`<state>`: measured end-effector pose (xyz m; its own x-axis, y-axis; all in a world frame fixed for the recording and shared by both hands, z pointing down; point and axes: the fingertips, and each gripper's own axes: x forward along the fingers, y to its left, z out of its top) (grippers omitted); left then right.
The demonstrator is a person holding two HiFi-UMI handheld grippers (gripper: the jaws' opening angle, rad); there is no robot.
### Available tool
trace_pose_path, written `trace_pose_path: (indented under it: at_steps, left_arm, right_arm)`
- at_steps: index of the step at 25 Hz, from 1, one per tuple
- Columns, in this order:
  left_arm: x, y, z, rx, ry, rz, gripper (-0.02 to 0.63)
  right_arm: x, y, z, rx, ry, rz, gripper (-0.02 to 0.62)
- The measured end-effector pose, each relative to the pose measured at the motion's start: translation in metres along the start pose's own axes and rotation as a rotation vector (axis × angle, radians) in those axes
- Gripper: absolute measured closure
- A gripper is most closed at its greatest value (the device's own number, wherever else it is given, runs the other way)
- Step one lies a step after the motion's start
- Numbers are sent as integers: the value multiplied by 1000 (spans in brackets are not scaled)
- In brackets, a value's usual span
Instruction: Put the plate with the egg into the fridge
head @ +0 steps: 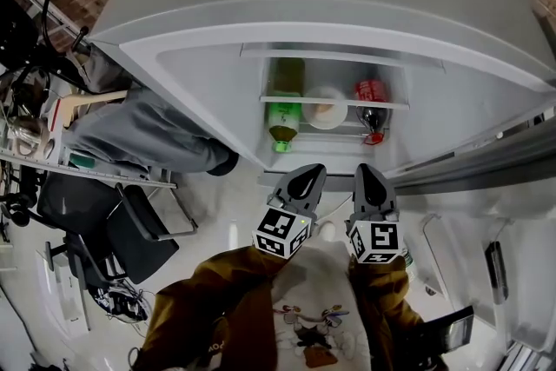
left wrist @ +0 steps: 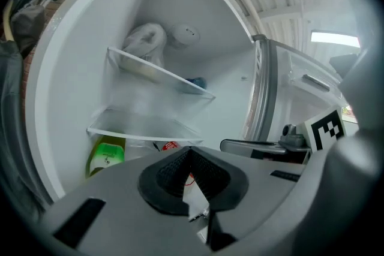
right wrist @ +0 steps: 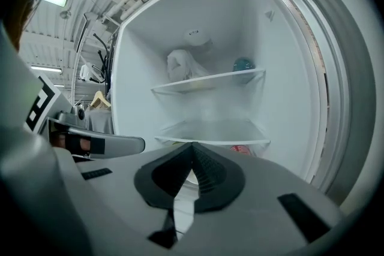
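The plate (head: pixel 327 109) looks to be inside the open fridge (head: pixel 208 74) already, on a lower shelf. It is a white round dish with a pale lump that I take for the egg, though it is too small to be sure. A green bottle (head: pixel 283 119) stands just left of the plate and a red can (head: pixel 371 91) just right of it, so the plate sits in a tight slot between the 2. The left gripper (head: pixel 306 178) and right gripper (head: pixel 372 180) hang in front of the plate, outside the fridge and clear of it. Both have their jaws pressed together with nothing between them.

3 things could go wrong from here:

1. The plate seems close to the front of its shelf, so a door swung shut hard could jolt it and roll the egg off.
2. Reaching back in to nudge the plate could knock over the bottle or the can beside it.
3. With the fridge left open, the job would stay unfinished.
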<state>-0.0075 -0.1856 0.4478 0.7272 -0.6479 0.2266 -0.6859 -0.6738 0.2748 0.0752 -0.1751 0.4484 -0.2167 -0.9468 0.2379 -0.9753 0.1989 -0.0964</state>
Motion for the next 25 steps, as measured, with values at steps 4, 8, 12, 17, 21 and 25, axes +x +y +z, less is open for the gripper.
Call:
trace_pose_path:
  at_steps: [4,8,12,17,21,25]
  left_arm:
    - [-13,0,0,0,-3,16,598]
    - [-22,1,0,-32,-4,23,598]
    - [-26,-9,-8,-57,12,6,598]
    - [-26,-20,-13,-60,23,-19,598]
    - [-26,-19,-12,-59,20,-17,598]
    - [-28,-18,-15,-63,24,-11,598]
  right_arm:
    - [-8,9,1,-2,3,16,591]
    - [-15,14,1,-4,5,24,591]
    - [-18,16,0,-3,8,29,589]
    - [-20,18,4,-3,-1,32,591]
    - [-22,17,5,2,-6,27,590]
    - [-24,17,6,2,-9,20,589]
